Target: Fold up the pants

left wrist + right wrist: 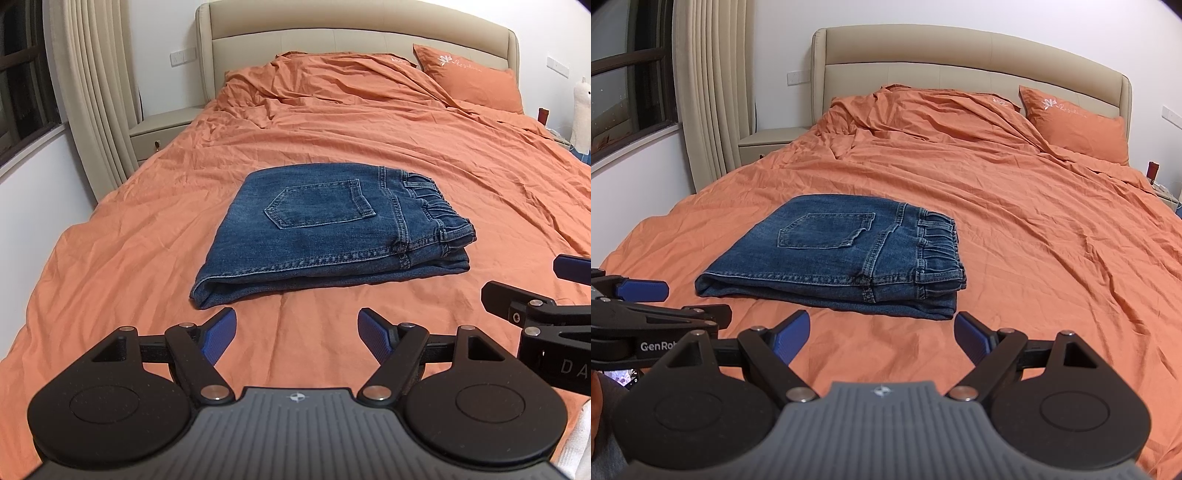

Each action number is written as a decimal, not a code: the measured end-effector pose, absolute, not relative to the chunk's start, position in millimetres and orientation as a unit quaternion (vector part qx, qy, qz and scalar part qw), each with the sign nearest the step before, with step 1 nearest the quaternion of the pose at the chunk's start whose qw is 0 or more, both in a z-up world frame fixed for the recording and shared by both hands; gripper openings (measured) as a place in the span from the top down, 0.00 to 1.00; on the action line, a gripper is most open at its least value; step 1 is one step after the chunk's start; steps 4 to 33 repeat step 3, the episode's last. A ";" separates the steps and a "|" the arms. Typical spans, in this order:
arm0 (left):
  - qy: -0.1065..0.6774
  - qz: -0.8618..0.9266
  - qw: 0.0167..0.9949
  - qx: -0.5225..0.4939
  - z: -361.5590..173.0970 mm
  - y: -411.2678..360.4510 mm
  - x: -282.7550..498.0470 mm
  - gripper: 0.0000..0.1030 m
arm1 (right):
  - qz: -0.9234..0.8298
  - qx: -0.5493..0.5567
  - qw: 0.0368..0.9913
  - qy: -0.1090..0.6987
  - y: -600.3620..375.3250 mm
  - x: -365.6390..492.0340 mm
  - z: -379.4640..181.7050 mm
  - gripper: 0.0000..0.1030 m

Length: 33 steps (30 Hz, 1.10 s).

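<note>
Blue denim pants (pixel 325 229) lie folded into a compact stack on the orange bed sheet (pixel 147 221), back pocket up, elastic waistband to the right. They also show in the right wrist view (pixel 842 254). My left gripper (pixel 296 332) is open and empty, just short of the stack's near edge. My right gripper (pixel 882 334) is open and empty, also short of the near edge. Each gripper shows in the other's view: the right one (pixel 532 288) at the right edge, the left one (pixel 683 301) at the left edge.
An orange pillow (pixel 476 79) and rumpled cover lie at the beige headboard (pixel 351 33). A bedside table (pixel 159 131) and curtains (pixel 96 92) stand at the left. A white plush toy (pixel 583 110) is at the far right.
</note>
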<state>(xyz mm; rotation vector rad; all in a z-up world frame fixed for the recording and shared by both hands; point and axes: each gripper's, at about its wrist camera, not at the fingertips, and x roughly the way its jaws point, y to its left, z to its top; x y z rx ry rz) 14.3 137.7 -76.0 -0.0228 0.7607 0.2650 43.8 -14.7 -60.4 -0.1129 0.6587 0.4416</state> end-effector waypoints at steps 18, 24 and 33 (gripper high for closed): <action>0.369 0.129 0.920 -0.010 -74.9 137.9 14.5 0.14 | 0.215 -0.055 0.921 0.321 -14.8 43.8 -60.7 0.21; 0.369 0.129 0.920 -0.010 -74.9 137.9 14.5 0.14 | 0.215 -0.055 0.921 0.321 -14.8 43.8 -60.7 0.21; 0.369 0.129 0.920 -0.010 -74.9 137.9 14.5 0.14 | 0.215 -0.055 0.921 0.321 -14.8 43.8 -60.7 0.21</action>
